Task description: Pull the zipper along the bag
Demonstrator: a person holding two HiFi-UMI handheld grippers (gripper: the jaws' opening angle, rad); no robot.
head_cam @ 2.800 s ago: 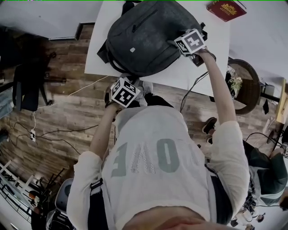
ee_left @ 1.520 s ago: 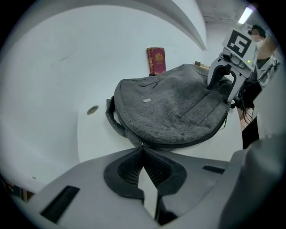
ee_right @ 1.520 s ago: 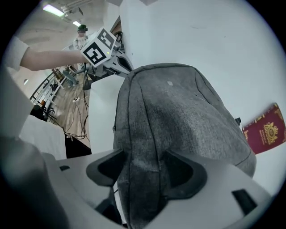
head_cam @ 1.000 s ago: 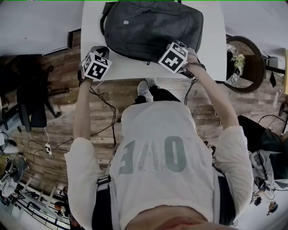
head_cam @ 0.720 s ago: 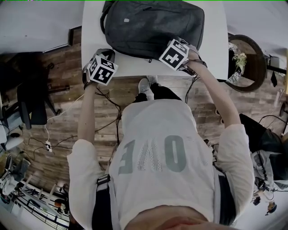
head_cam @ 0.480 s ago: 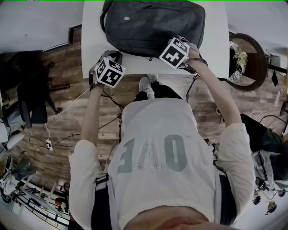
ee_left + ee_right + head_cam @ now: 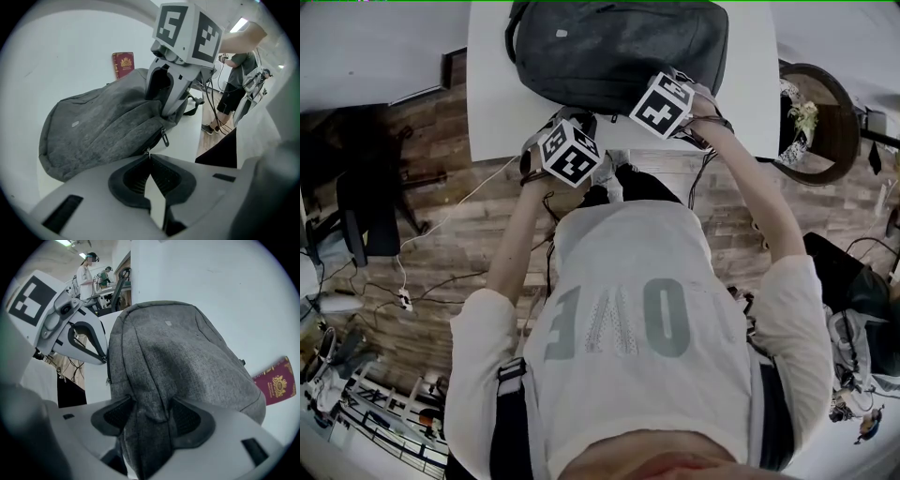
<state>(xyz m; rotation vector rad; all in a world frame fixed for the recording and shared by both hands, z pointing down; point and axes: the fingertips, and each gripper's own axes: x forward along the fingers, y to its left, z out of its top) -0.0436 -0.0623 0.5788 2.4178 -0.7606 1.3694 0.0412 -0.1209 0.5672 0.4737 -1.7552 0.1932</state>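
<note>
A dark grey backpack (image 7: 619,47) lies on the white table (image 7: 492,103). My left gripper (image 7: 149,157) sits at the bag's near edge, jaws shut on a small metal zipper pull (image 7: 148,151) at their tips. A second zipper pull (image 7: 164,138) hangs loose just beyond it. In the head view the left gripper's marker cube (image 7: 570,155) is left of the right one (image 7: 661,105). My right gripper (image 7: 149,416) has a thick fold of the bag's fabric (image 7: 147,394) pinched between its pads and holds the bag's near right corner.
A red booklet (image 7: 276,385) lies on the table beyond the bag. A round side table with a plant (image 7: 811,122) stands to the right. Cables (image 7: 441,281) trail over the wooden floor at the left. A person (image 7: 236,84) stands in the background.
My left gripper has travelled to the right along the bag's near edge, from the table's left end to close beside the right gripper. The right gripper and the bag have stayed put.
</note>
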